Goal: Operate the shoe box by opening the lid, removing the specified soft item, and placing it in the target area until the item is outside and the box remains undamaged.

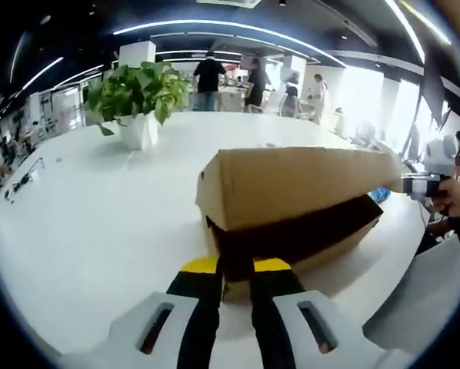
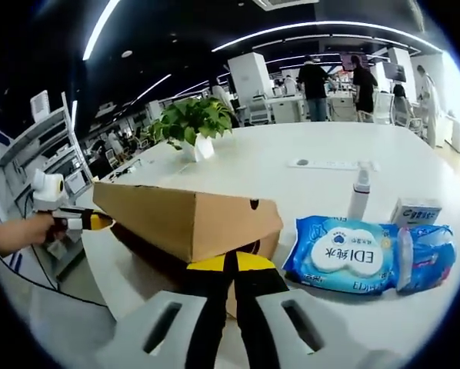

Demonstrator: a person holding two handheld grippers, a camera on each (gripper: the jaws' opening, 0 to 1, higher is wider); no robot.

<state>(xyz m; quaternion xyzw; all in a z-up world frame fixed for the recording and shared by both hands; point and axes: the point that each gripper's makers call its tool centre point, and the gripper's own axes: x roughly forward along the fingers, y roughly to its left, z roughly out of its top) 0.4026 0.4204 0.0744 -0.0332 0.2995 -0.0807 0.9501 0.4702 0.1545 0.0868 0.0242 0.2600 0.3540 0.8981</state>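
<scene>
A brown cardboard shoe box (image 1: 291,200) lies on the white table (image 1: 99,223), its lid tilted up so a dark gap shows above the base. My left gripper (image 1: 235,267) is shut on the near end of the box, with cardboard between its yellow-tipped jaws. My right gripper (image 1: 409,184) comes in from the right and meets the lid's far corner. In the right gripper view, the box (image 2: 184,219) is close, my right gripper (image 2: 230,263) is shut on its end, and my left gripper (image 2: 88,223) touches the far lid corner. The box's contents are hidden.
A blue wet-wipes pack (image 2: 345,257), a second blue pack (image 2: 426,254), a small white carton (image 2: 415,211) and a white bottle (image 2: 359,192) sit right of the box. A potted plant (image 1: 138,100) stands farther back. People stand beyond the table.
</scene>
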